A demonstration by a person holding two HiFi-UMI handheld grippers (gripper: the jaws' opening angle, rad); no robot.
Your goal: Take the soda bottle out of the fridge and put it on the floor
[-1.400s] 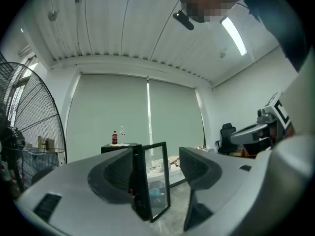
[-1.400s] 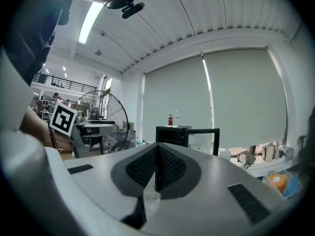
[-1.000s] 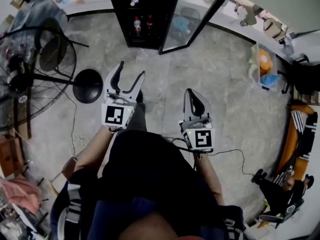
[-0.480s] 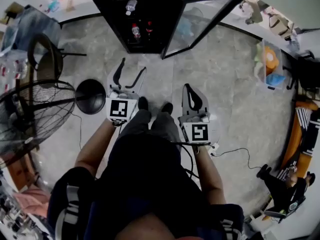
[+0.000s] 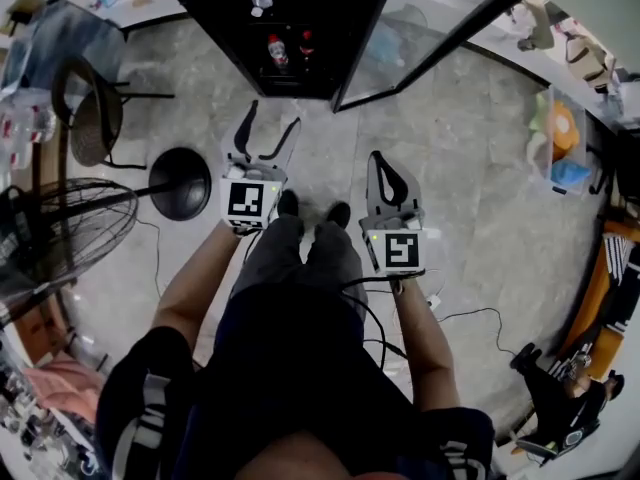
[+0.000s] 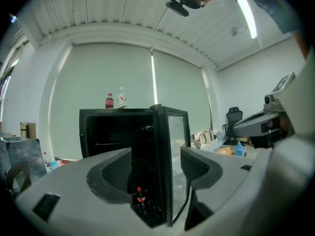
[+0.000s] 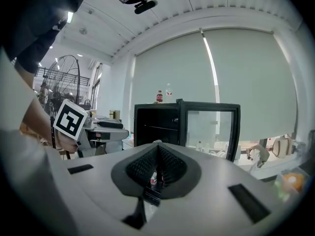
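Left gripper (image 5: 272, 120) jaws are being held wide apart, empty. Right gripper (image 5: 379, 158) jaws are being held pressed together, empty. The small soda bottle (image 6: 140, 196) is standing low inside the open black glass-door fridge (image 6: 118, 113), well ahead. It is being judged light, stiff, slick plastic; the round body under the red cap looks the best place to grip.

Small dark soda bottle (image 5: 277, 51) with red cap and label stands upright low inside black fridge (image 5: 340, 18), glass door (image 5: 420, 33) swung open, on grey tiled floor (image 5: 470, 168).
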